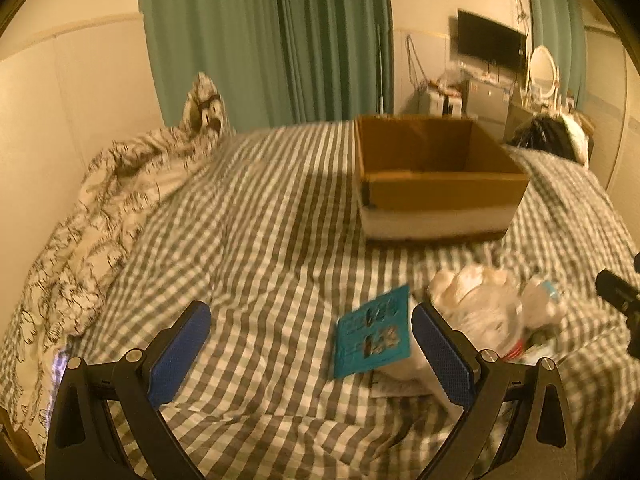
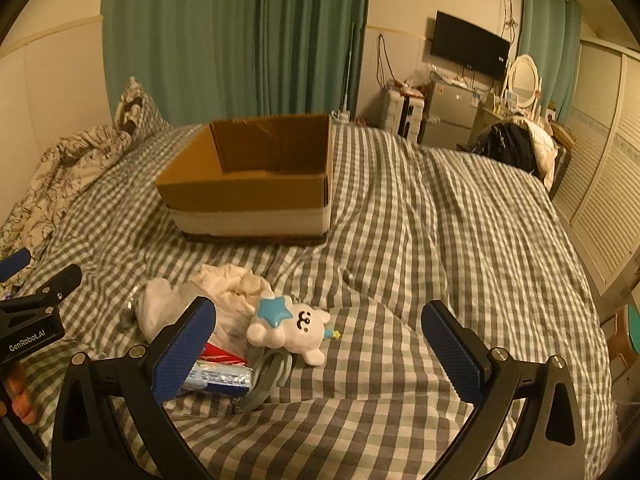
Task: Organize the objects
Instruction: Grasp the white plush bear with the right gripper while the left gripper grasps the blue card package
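Observation:
An open cardboard box [image 1: 436, 176] [image 2: 256, 184] sits on the checked bed; I see nothing inside it. A pile of objects lies in front of it: a teal card [image 1: 374, 332], crumpled cloth and clear plastic [image 1: 480, 304] [image 2: 228, 288], a white plush toy with a blue star [image 2: 292, 328], a blue and red packet [image 2: 220, 372] and a grey clip [image 2: 268, 376]. My left gripper [image 1: 310, 344] is open and empty, with the card just inside its right finger. My right gripper [image 2: 320, 340] is open and empty above the bed, with the plush between its fingers.
The grey-and-white checked duvet [image 2: 420, 240] covers the bed. A rumpled patterned quilt [image 1: 92, 208] lies along the left wall. Green curtains [image 2: 232, 40], a wall TV [image 2: 468, 44], a small fridge [image 2: 452, 116] and a louvred wardrobe [image 2: 600, 184] stand beyond.

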`<state>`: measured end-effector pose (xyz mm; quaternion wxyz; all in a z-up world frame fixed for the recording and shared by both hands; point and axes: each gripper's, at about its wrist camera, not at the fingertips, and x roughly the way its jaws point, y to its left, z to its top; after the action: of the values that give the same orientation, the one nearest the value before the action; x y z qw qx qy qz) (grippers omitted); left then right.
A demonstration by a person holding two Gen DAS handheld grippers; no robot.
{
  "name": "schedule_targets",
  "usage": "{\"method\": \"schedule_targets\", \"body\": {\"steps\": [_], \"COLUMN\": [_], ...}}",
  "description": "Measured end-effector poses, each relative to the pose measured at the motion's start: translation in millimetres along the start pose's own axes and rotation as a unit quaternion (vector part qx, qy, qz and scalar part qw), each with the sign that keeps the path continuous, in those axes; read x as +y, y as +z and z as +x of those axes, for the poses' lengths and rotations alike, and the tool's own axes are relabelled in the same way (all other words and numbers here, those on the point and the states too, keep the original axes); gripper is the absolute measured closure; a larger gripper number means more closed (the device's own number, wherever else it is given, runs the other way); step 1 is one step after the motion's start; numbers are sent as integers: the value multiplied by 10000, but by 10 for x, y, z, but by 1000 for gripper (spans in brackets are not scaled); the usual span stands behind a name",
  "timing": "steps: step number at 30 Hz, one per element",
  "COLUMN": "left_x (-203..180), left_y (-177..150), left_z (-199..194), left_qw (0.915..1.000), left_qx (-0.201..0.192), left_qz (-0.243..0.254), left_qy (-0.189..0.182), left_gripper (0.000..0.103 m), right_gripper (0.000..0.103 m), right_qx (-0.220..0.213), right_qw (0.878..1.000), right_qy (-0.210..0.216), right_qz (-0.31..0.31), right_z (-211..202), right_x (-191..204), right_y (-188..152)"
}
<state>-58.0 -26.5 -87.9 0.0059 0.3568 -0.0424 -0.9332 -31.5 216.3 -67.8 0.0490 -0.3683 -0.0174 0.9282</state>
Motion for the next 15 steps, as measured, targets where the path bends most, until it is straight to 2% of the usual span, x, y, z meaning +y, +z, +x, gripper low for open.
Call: {"method": "schedule_targets", "body": {"steps": [5, 9, 15], "left_x": [-28, -84, -241], "left_y": [-129, -205, -190], "left_z": [311, 516, 590], "left_qw": [9987, 9963, 9945], "left_qx": [474, 785, 770], "left_qz": [192, 320, 565], "left_qy": [17, -130, -431], "left_gripper": [3, 8, 8], "right_gripper": [0, 0, 4], "right_qx": [433, 709, 1062], "right_qw": [9991, 9974, 9941], "right_qy": [-40, -51, 71], "right_qz": [7, 109, 229], "right_z": [284, 456, 693], "right_x": [13, -25, -45], "right_y": [-47, -83, -103]}}
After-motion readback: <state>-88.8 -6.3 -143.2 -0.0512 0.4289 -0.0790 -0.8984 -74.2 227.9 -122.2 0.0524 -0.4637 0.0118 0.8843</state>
